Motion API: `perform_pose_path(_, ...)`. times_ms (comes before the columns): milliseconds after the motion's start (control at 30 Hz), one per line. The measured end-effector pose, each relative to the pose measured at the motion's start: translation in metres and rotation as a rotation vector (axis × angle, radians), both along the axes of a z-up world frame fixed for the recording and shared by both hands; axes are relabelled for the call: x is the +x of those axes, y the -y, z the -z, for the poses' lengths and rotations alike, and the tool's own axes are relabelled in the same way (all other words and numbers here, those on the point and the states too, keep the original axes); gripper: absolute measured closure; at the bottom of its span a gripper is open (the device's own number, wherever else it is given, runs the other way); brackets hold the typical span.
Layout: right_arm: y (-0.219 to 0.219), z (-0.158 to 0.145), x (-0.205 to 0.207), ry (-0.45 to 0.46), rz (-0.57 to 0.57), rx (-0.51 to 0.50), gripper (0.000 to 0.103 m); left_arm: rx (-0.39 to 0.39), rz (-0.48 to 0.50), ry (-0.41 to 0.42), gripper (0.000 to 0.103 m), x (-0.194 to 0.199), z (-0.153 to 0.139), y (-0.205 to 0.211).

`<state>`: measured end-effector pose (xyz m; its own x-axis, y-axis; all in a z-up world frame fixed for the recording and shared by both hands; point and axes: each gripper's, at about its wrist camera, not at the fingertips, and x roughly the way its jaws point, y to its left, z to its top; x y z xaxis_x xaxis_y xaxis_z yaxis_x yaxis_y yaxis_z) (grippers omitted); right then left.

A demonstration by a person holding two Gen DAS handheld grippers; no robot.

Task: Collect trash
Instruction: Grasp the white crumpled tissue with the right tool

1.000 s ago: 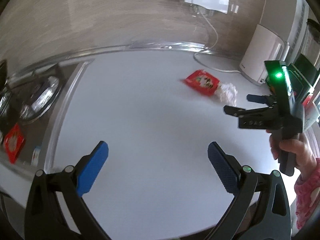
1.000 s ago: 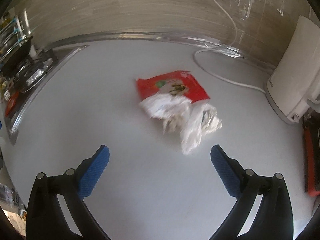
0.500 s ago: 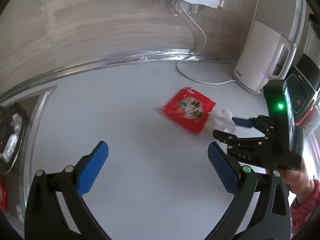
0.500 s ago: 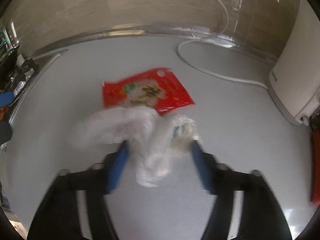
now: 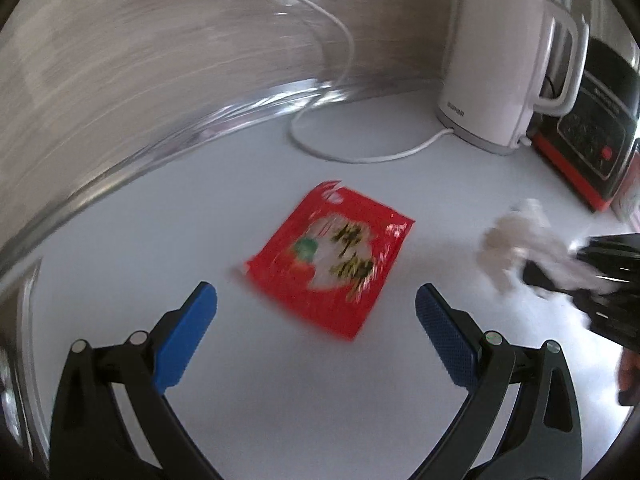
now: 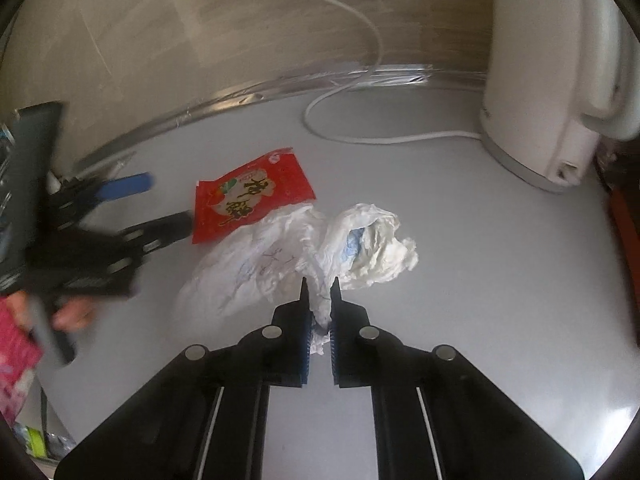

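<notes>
Crumpled white paper (image 6: 320, 256) is pinched between the nearly closed blue pads of the right gripper (image 6: 319, 292), its loose wads spilling out over the grey counter (image 6: 460, 320) ahead of the tips. Just beyond it lies a flat red snack wrapper (image 5: 332, 256), which the left gripper (image 5: 316, 304) faces with its jaws spread wide and nothing between them. Farther back stand a white kettle (image 5: 500, 60) and its looping white cord (image 5: 360, 156).

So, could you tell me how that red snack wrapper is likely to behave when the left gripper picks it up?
The red wrapper lies flat and thin, so it will probably flop and weigh little. Its glossy film may slip on the counter as the left gripper closes.
</notes>
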<state>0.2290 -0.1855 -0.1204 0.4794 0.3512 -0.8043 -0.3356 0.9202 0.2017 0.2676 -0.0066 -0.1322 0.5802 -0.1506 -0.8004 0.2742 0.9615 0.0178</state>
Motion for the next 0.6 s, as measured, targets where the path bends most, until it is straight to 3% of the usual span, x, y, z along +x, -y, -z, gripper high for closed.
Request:
perform_pose_path(233,0.022,-0.002,-0.015,-0.030,0.014,0.042,0.095,0.024,0.069,-0.068,0.008,0.043,0.026,0.015)
perform_pose_path(400,0.026,-0.002,-0.017,-0.036,0.022,0.058,0.094,0.058,0.124,-0.099,0.008,0.048,0.038,0.024)
perform_pose_path(600,0.026,-0.005,-0.017,-0.034,0.025,0.073,0.094,0.008,0.122,-0.116,0.009,0.052,0.042,0.019)
